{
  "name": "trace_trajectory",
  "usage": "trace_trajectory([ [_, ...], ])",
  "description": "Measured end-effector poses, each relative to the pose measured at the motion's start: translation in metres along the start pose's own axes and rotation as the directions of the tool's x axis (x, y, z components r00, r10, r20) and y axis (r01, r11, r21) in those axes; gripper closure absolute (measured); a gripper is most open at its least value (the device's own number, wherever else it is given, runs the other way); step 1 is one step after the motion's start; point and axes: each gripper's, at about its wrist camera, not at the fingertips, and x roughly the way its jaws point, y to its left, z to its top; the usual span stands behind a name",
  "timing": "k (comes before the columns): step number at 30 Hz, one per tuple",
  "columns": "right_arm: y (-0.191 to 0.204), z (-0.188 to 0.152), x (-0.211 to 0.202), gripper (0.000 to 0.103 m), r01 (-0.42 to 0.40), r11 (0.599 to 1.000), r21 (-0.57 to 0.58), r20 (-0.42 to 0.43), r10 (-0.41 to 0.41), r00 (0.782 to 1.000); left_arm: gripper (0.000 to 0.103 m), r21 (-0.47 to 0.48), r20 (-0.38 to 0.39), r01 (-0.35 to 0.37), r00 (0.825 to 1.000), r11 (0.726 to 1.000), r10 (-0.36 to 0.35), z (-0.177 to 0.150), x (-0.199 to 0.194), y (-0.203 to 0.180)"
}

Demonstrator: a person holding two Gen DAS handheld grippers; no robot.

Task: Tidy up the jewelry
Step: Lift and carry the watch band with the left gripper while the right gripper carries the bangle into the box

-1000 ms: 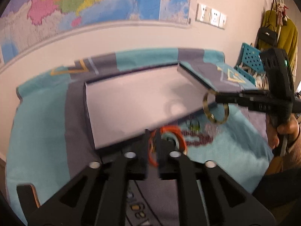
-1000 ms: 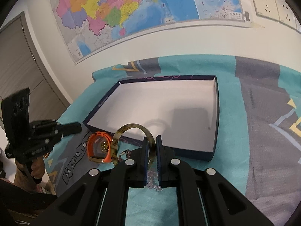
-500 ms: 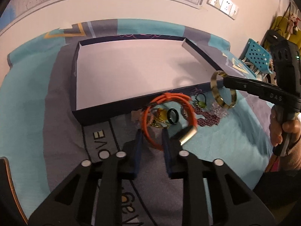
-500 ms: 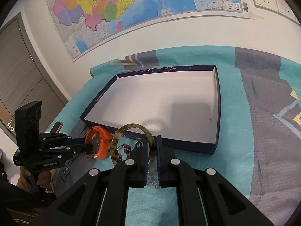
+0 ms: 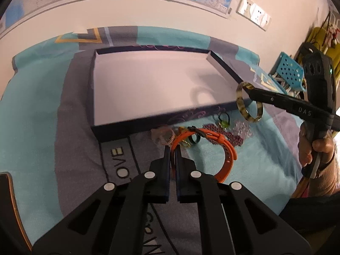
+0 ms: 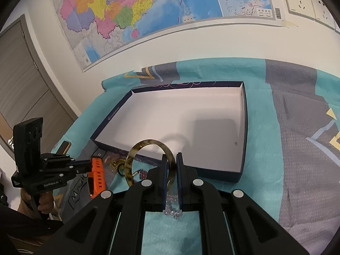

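Note:
A navy box [image 5: 148, 125] with a white inside lies open on the teal and grey blanket; its near wall [image 6: 216, 173] faces me. In front of it, my left gripper [image 5: 173, 150] is closing its jaws tight on the strap of an orange watch [image 5: 225, 146]. The right wrist view shows the left gripper [image 6: 82, 165] at the left with the watch [image 6: 96, 176] hanging from it. My right gripper [image 6: 171, 159] is shut on a tortoiseshell bangle [image 6: 136, 150], held above the box's near edge. The left wrist view shows the right gripper [image 5: 250, 91] and the bangle [image 5: 241, 104] at the right.
Loose jewellery lies before the box: a purple bead chain [image 5: 231, 137], a green ring [image 5: 224, 123], a dark ring [image 5: 194, 138], a clear crystal bracelet [image 6: 172, 208]. A phone [image 6: 64, 146] lies left of the box. A blue basket [image 5: 289, 72] stands beyond the blanket's right side.
My left gripper sank toward the jewellery pile and its jaws closed on the orange watch strap. The right gripper kept still with the bangle.

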Motion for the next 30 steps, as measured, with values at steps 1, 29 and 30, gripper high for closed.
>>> trace_trajectory([
  [1,0.000,0.001,0.000,0.096,0.002,1.000,0.000,0.002,-0.002,1.000,0.099,-0.006,0.008,0.001,1.000,1.000,-0.001,0.002,-0.003,0.002],
  [29,-0.040,0.099,0.100,0.096,0.124,0.991,0.054,-0.068,-0.120,0.990,0.097,-0.284,-0.009,-0.061,0.998,0.957,0.061,0.124,0.076,0.058],
  [30,-0.040,0.100,0.103,0.096,0.126,0.990,0.055,-0.073,-0.122,0.990,0.097,-0.290,-0.013,-0.063,0.998,0.955,0.062,0.126,0.079,0.059],
])
